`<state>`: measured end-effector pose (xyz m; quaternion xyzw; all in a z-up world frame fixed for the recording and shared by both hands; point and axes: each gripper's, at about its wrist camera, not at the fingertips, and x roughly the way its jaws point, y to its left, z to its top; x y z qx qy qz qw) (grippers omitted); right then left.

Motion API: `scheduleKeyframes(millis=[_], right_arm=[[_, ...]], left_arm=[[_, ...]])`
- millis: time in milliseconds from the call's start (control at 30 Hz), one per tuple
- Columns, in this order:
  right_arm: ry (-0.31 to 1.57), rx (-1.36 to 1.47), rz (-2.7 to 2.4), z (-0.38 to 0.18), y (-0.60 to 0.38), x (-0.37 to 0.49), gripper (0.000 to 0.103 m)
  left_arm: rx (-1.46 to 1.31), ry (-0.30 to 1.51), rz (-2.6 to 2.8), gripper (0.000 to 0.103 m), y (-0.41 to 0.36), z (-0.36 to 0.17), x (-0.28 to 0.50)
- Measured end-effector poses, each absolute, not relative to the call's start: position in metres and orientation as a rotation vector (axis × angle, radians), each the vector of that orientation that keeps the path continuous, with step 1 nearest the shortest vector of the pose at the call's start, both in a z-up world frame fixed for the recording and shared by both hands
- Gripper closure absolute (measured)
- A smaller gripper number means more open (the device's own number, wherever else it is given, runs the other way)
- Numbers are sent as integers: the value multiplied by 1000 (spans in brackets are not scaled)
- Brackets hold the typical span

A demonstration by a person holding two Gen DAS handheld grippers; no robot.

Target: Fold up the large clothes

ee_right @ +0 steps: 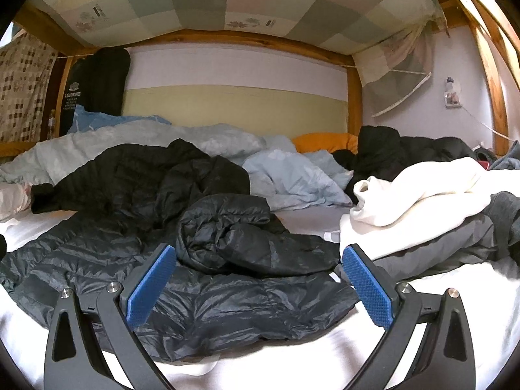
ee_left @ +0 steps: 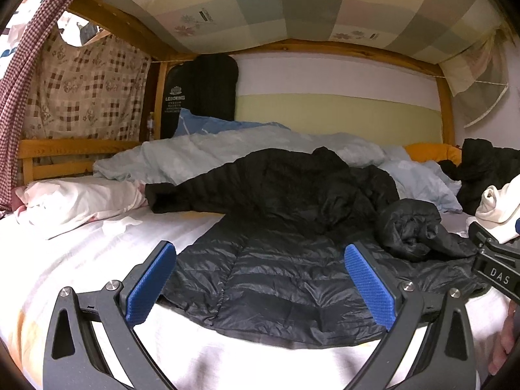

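Note:
A black quilted down jacket (ee_left: pixel 276 260) lies spread on the white bed sheet (ee_left: pixel 81 260), hem toward me, with one sleeve bunched up on its right side (ee_left: pixel 412 227). It also shows in the right wrist view (ee_right: pixel 227 295), its bunched sleeve (ee_right: pixel 234 230) just beyond the fingers. My left gripper (ee_left: pixel 260 260) is open and empty, hovering over the jacket's lower part. My right gripper (ee_right: pixel 260 260) is open and empty over the jacket's right side. The right gripper's body (ee_left: pixel 494 263) shows at the right edge of the left wrist view.
A pile of white (ee_right: pixel 422 195) and grey (ee_right: pixel 455 237) clothes lies right of the jacket. A light blue duvet (ee_left: pixel 227 152), a white pillow (ee_left: pixel 78 198), an orange cushion (ee_right: pixel 325 141) and dark clothes (ee_right: pixel 390 149) lie behind. A wooden bunk frame (ee_left: pixel 443 107) surrounds the bed.

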<state>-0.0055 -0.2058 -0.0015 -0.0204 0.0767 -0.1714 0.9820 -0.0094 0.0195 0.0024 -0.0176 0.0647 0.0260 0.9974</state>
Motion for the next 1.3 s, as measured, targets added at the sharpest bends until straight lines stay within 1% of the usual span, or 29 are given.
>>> scheduleKeyframes(millis=[167,867,933,1067,1167,1300], right_arm=[[136,-41,-343,-1,-206,-9,0],[173,-20,-346,0,-211,-4,0],[187,-42,-329,7,-210,-5,0],[120,-45,-269,52,-221,-26,0],[88,60,-253,78,-246,-45,0],[141,196,-204,88,-276,-50,0]], left_arm=[[-2,137,-4,0,13,2,-8],[26,152,-10,0,10,5,-8],[40,161,-72,0,9,15,-13],[37,32,-104,0,17,57,-49],[-6,44,-90,0,32,86,-60],[-74,87,-123,0,52,102,-63]])
